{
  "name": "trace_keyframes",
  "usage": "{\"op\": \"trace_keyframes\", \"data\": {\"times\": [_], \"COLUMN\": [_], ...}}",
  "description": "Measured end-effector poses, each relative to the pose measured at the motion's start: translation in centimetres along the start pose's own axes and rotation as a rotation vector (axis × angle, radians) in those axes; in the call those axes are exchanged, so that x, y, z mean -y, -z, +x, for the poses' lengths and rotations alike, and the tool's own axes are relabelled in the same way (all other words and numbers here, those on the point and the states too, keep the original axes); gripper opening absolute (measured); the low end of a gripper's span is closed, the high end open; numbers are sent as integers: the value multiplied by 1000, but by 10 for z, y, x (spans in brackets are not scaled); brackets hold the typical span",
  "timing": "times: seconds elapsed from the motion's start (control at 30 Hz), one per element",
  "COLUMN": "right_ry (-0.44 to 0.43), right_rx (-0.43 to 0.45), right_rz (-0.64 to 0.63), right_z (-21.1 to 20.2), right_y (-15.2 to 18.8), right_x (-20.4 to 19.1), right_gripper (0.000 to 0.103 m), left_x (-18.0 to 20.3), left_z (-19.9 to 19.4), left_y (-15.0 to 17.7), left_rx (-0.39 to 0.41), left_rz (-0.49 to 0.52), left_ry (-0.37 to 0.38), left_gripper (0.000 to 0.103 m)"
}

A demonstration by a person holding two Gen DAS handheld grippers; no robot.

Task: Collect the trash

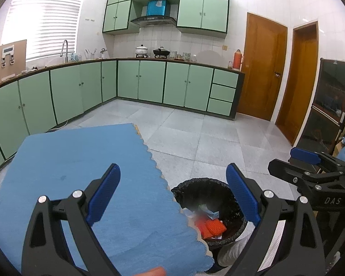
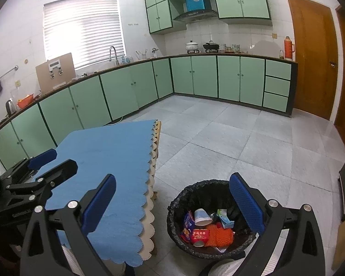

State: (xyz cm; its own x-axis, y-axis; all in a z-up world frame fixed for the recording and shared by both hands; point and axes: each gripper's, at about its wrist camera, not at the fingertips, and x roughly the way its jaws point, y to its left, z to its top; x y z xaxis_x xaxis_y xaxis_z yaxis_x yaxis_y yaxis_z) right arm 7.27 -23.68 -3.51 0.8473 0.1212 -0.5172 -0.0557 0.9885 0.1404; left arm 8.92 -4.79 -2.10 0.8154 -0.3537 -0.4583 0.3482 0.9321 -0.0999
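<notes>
A black-lined trash bin (image 2: 191, 195) stands on the floor beside the table; it also shows in the left wrist view (image 1: 195, 189). It holds trash: a white paper cup (image 2: 201, 217), red packets (image 2: 199, 234), an orange mesh piece (image 2: 218, 234) and a green carton (image 2: 225, 217). My left gripper (image 1: 173, 195) is open and empty above the table's right edge and the bin. My right gripper (image 2: 172, 201) is open and empty above the bin. The right gripper shows at the right of the left wrist view (image 1: 310, 161); the left gripper shows at the left of the right wrist view (image 2: 46, 163).
A table with a blue scalloped cloth (image 1: 80, 172) stands left of the bin. Green kitchen cabinets (image 2: 195, 78) run along the walls. Two wooden doors (image 1: 264, 69) are at the right. A dark glass cabinet (image 1: 331, 105) stands at far right. The floor is grey tile (image 2: 241, 142).
</notes>
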Motion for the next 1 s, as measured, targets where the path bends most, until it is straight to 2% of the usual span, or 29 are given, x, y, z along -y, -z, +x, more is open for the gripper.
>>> {"op": "trace_keyframes", "data": {"times": [1.0], "right_ry": [-15], "right_rx": [-2], "right_rz": [-6], "right_z": [4], "right_y": [0], "right_x": [-4], "right_gripper": [97], "left_x": [-4], "left_z": [-6], "left_y": [2], "left_rx": [14], "left_rz": [-1], "left_ry": [-17], "left_gripper": [90]}}
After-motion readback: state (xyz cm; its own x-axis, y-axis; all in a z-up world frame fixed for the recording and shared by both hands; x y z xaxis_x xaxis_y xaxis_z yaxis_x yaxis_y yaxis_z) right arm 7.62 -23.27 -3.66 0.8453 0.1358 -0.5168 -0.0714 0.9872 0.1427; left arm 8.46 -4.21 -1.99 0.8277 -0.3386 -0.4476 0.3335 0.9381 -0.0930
